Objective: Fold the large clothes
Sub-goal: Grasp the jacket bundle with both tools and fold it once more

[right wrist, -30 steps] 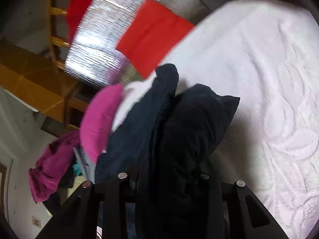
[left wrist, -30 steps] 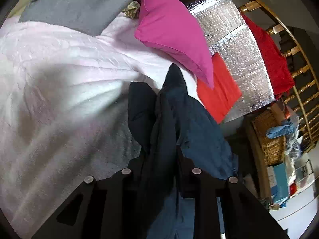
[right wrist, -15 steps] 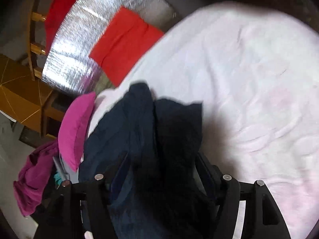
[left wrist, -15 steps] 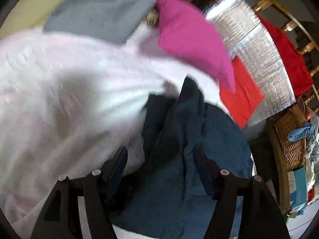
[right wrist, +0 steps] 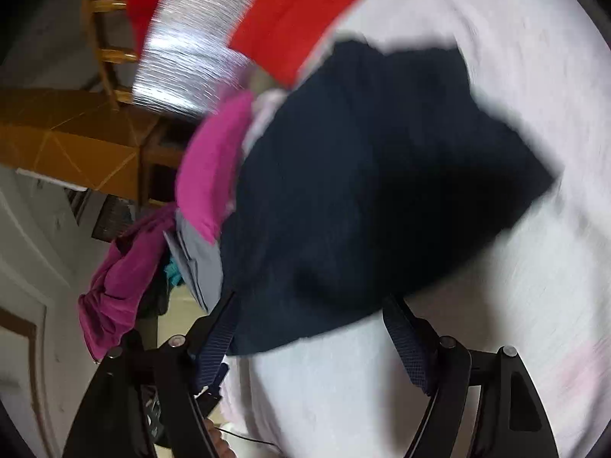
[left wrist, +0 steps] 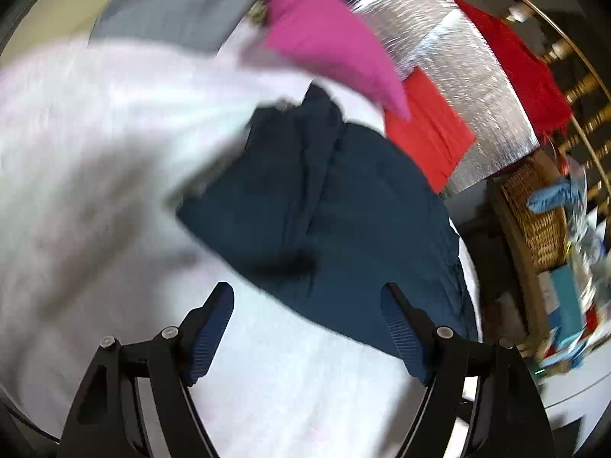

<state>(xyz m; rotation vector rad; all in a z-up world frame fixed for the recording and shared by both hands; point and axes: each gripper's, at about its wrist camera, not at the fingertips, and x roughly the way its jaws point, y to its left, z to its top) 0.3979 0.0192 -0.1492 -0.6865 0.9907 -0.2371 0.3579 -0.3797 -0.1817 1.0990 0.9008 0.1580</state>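
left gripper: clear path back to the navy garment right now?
Probably yes. The left gripper is open, nothing between its fingers, and only bare white bedspread lies between it and the navy garment just ahead.

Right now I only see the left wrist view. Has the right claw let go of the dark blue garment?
Observer: Yes. The right claw has just been opening. The near edge of the dark blue garment lies between its fingers, unpinched.
Operator: Anything beyond the bed on that side?
Observer: A magenta cloth hangs there, just past the grey garment.
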